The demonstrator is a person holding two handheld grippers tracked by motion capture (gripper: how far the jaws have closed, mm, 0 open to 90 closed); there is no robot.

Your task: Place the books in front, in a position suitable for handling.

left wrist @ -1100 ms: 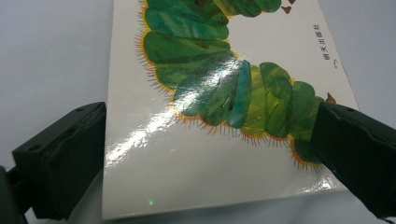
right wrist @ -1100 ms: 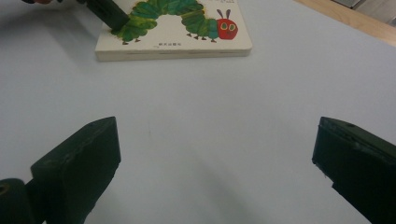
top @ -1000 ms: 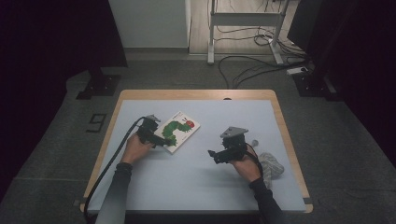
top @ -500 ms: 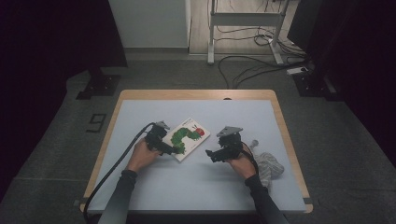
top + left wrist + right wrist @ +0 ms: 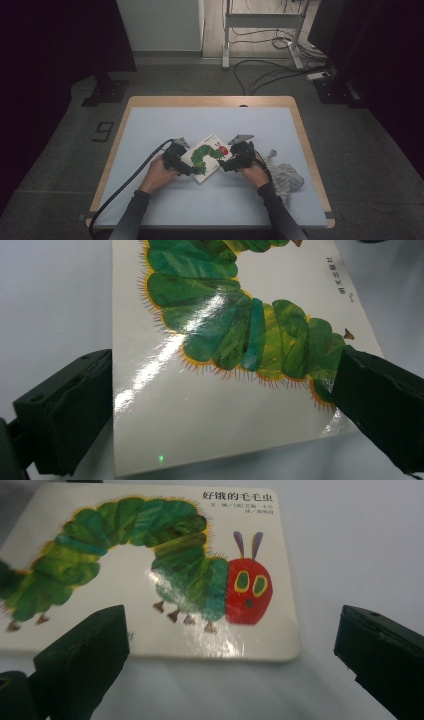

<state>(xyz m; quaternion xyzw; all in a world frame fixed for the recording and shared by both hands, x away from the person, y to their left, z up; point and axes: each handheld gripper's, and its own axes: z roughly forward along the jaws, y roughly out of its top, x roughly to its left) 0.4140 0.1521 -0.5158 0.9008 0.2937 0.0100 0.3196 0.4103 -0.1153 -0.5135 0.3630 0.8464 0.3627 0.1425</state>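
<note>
- The book, a board book with a green caterpillar on its white cover, lies flat on the pale table, near the middle and a little toward the person's side, turned at an angle to the table's edges.
- The left gripper sits at the book's near-left corner. In the left gripper view its jaws stand wide apart, one on either side of the book's lower edge, with nothing pinched between them.
- The right gripper sits just beside the book's right edge. In the right gripper view its jaws are likewise spread, facing the long edge of the book below the caterpillar's red head, and hold nothing.
- A crumpled grey cloth lies on the table near the right forearm, apart from the book.
- Step in hand, as judged: both grippers are lining up on the book, probably to pick it up or open it.
- To do this well: keep one gripper steady on its corner so the book does not slide on the smooth table, slip the lower jaw of the other under the edge, and close only once the edge is fully between the jaws.
- Risk: the glossy cover may slip out of a shallow grip, so a deeper bite on the edge is safer.
</note>
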